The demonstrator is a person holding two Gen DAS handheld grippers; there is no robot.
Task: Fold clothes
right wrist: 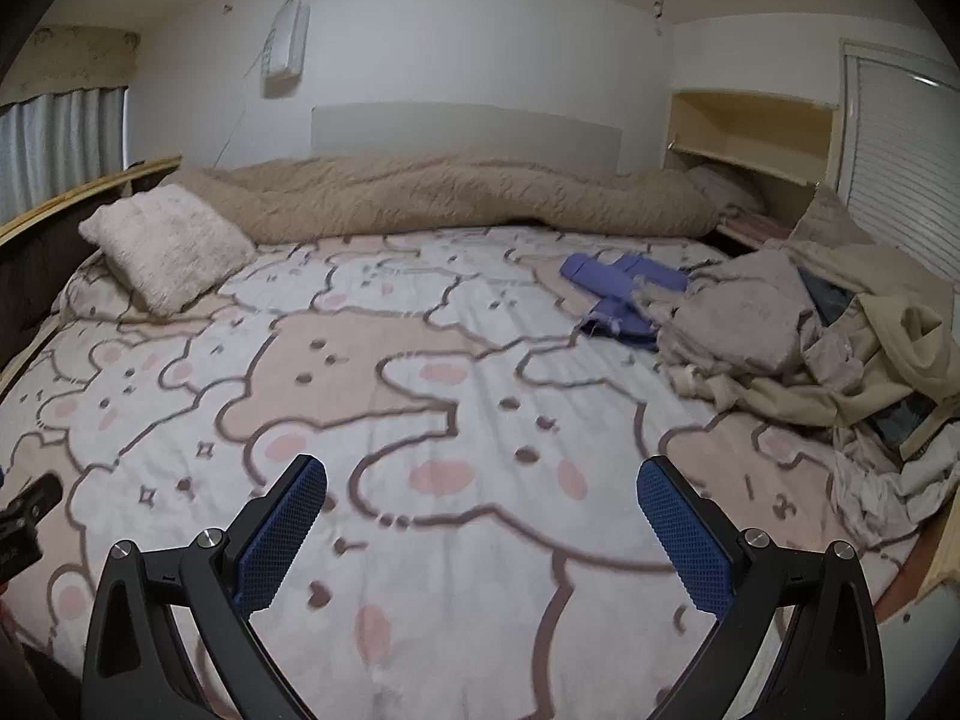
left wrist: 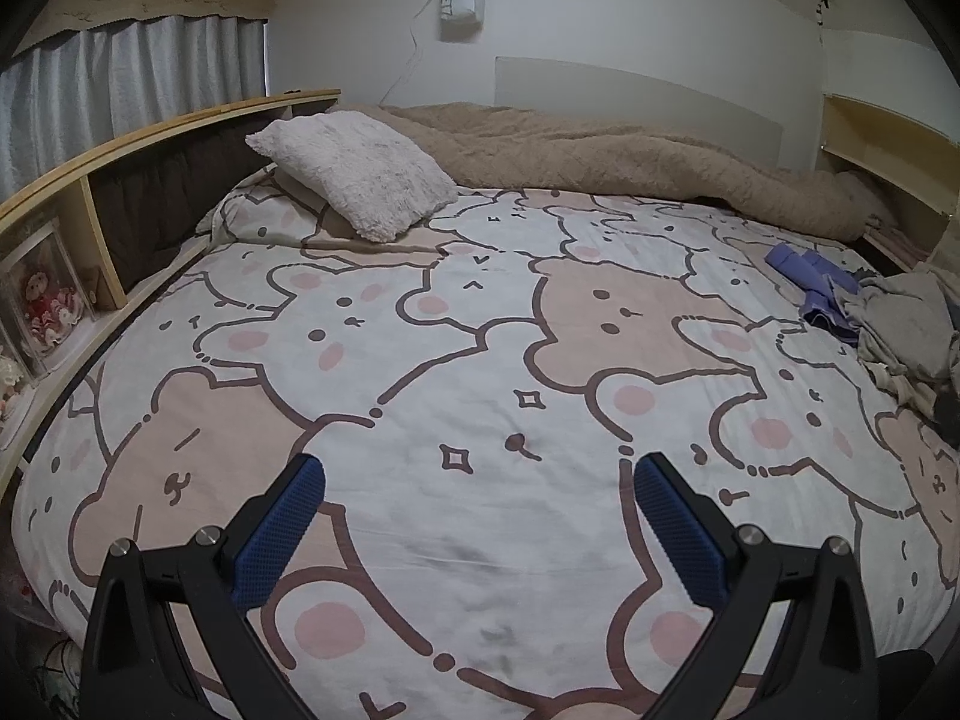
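Note:
A heap of unfolded clothes (right wrist: 798,348), mostly beige and grey, lies at the bed's right side; it also shows at the right edge of the left wrist view (left wrist: 900,324). A purple garment (right wrist: 618,294) lies at the heap's left edge, also seen in the left wrist view (left wrist: 816,282). My left gripper (left wrist: 480,474) is open and empty above the near part of the bear-print sheet (left wrist: 480,360). My right gripper (right wrist: 483,474) is open and empty above the same sheet (right wrist: 420,372), well short of the heap.
A fluffy white pillow (left wrist: 360,174) sits at the far left of the bed. A tan blanket (left wrist: 600,150) lies bunched along the far wall. A wooden shelf headboard (left wrist: 90,192) runs along the left. A cream shelf unit (right wrist: 750,132) stands at the back right.

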